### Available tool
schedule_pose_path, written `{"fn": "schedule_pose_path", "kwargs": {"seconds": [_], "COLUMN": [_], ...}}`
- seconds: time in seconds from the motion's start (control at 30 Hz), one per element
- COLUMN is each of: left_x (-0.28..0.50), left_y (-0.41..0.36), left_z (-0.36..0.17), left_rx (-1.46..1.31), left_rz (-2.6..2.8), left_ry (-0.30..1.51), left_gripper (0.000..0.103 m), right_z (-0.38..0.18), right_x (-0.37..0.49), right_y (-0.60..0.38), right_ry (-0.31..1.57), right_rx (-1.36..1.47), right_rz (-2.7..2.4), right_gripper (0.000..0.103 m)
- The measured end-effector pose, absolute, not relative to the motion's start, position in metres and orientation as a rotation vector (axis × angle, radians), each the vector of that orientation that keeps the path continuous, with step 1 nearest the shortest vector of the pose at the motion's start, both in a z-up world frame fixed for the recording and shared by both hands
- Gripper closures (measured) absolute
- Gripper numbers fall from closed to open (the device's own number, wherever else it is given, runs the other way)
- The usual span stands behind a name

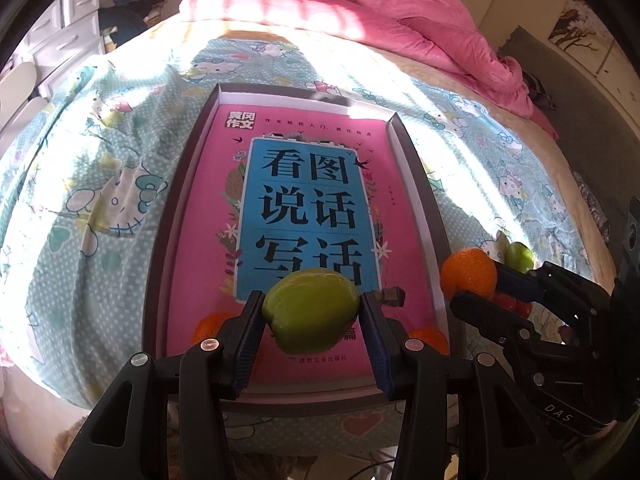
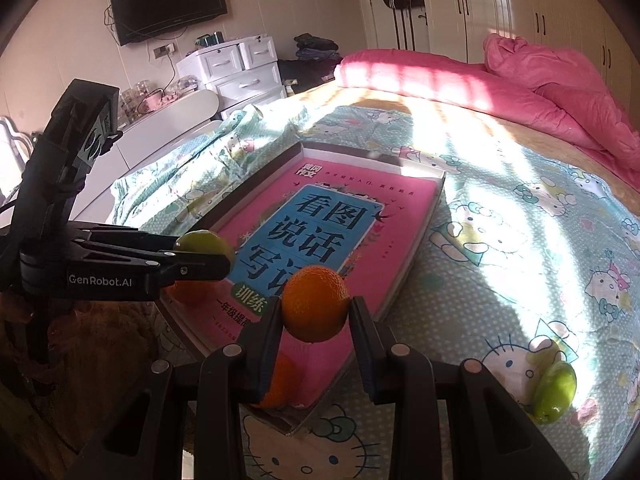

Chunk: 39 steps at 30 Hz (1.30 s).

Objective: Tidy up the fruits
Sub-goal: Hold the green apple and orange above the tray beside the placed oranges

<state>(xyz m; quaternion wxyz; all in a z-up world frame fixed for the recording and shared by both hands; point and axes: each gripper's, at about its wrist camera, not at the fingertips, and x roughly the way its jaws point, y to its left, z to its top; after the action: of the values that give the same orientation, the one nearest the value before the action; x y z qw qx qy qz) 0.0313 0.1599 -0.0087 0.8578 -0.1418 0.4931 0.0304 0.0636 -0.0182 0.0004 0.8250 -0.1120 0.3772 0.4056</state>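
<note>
My left gripper [image 1: 313, 302] is shut on a green apple [image 1: 310, 320], held over the near end of a shallow dark-rimmed box [image 1: 170, 216]. A pink book [image 1: 312, 184] lies flat in the box. Two oranges [image 1: 209, 326] [image 1: 431, 338] sit in the box's near corners. My right gripper [image 2: 317, 306] is shut on an orange [image 2: 314, 312] above the box's near right corner [image 2: 304, 420], with another orange [image 2: 280, 386] beneath it. In the left wrist view the right gripper [image 1: 476, 284] shows at the right. A second green apple [image 2: 556, 392] lies on the bedsheet.
The box rests on a bed with a Hello Kitty sheet [image 1: 100, 184]. A pink quilt [image 1: 432, 28] is bunched at the far end. Something red [image 1: 514, 305] lies under the right gripper. White drawers [image 2: 240, 68] and a wall television [image 2: 168, 0] stand beyond the bed.
</note>
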Motion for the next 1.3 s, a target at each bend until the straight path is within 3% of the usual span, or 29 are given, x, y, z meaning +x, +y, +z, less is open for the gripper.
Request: {"fn": "schedule_pose_path", "kwargs": {"seconds": [1.3], "left_x": [0.032], "left_y": [0.139], "left_z": [-0.042], "left_rx": [-0.216], "left_rz": [0.055], "left_ry": [1.129], "left_gripper": [0.054], "right_z": [-0.039], "right_x": [0.075], "right_y": [0.011], "right_ry": [0.910], "right_rx": [-0.311], "right_rz": [0.825], "right_gripper": [0.069]}}
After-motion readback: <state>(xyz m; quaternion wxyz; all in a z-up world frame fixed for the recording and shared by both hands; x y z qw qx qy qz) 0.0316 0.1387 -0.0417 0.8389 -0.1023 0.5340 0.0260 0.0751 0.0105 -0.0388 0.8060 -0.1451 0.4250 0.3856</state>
